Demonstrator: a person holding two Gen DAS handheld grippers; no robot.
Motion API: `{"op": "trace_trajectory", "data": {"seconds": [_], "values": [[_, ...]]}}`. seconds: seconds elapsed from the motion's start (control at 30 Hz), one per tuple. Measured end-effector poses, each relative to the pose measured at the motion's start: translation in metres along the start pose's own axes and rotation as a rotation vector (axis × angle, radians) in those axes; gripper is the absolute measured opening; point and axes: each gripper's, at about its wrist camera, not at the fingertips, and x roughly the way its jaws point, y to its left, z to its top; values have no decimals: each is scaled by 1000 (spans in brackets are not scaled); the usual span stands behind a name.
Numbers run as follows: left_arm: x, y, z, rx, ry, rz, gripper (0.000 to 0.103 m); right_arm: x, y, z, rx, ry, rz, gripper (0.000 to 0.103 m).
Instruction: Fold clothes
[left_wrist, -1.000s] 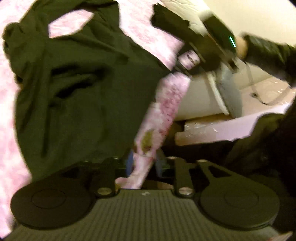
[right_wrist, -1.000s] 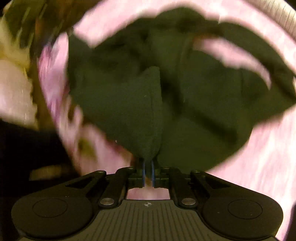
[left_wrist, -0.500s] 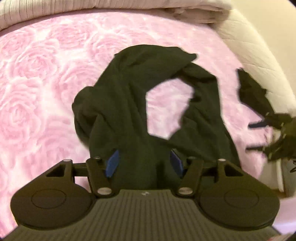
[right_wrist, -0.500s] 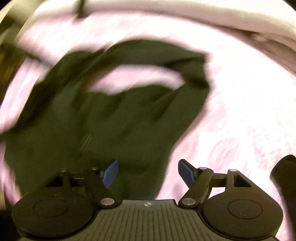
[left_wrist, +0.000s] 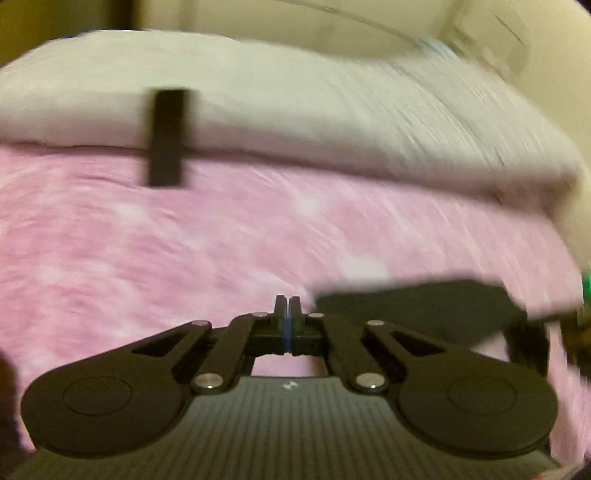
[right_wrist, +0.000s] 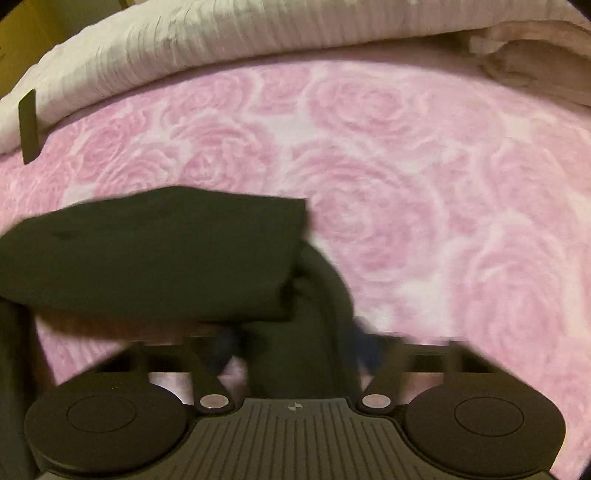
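A dark green garment lies bunched on the pink rose-patterned bedspread. One fold of it runs down between the blurred fingers of my right gripper. The jaws are closing around that fold, and the blue pads still stand apart from it. In the left wrist view my left gripper is shut with its tips together and nothing shows between them. Part of the garment lies just to its right, over the bedspread.
A white ribbed duvet is piled along the far side of the bed, and it shows again in the right wrist view. A flat black bar-shaped object leans on its edge. A beige blanket lies at the far right.
My left gripper, open around the garment half a second ago, has let it go, shut, and swung towards the duvet. My right gripper dropped lower, and a fold now lies between its jaws.
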Motion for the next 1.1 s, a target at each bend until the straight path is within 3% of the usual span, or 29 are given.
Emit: {"op": "trace_trajectory", "data": {"seconds": [0.13,0.17,0.2,0.23,0.33,0.47,0.53,0.63,0.7,0.8,0.83,0.93,1.03,1.1], "values": [[-14,28,18,-72,-37,49,3,-25,3,5,-78,-55,-43,11],[-9,17,20,-42,-21,22,9,-34,1,6,-83,-83,-71,10],[-4,4,20,-3,3,-11,25,-44,-3,7,-73,-113,-103,10],[5,-15,21,71,33,-41,36,-54,-8,6,-49,-139,-123,10],[41,-86,3,378,137,-158,41,-79,-27,4,42,-201,-186,10],[97,-161,-37,760,235,-301,44,-97,-35,-6,90,-237,-177,10],[121,-191,-58,919,234,-316,45,-104,-33,-10,82,-256,-178,10],[157,-220,-87,1139,240,-191,44,-117,-35,-16,106,-302,-207,10],[159,-211,-78,1117,214,-139,44,-127,-43,-23,132,-324,-232,10],[157,-192,-58,1050,166,-77,6,-140,-62,-39,196,-337,-266,10],[156,-186,-51,1027,150,-57,6,-144,-68,-44,221,-339,-274,10],[119,-131,3,814,33,17,6,-163,-80,-53,277,-373,-301,10],[61,-56,64,564,-127,116,6,-190,-85,-52,325,-470,-324,10],[34,-13,86,434,-200,183,6,-205,-84,-48,358,-559,-354,10]]}}
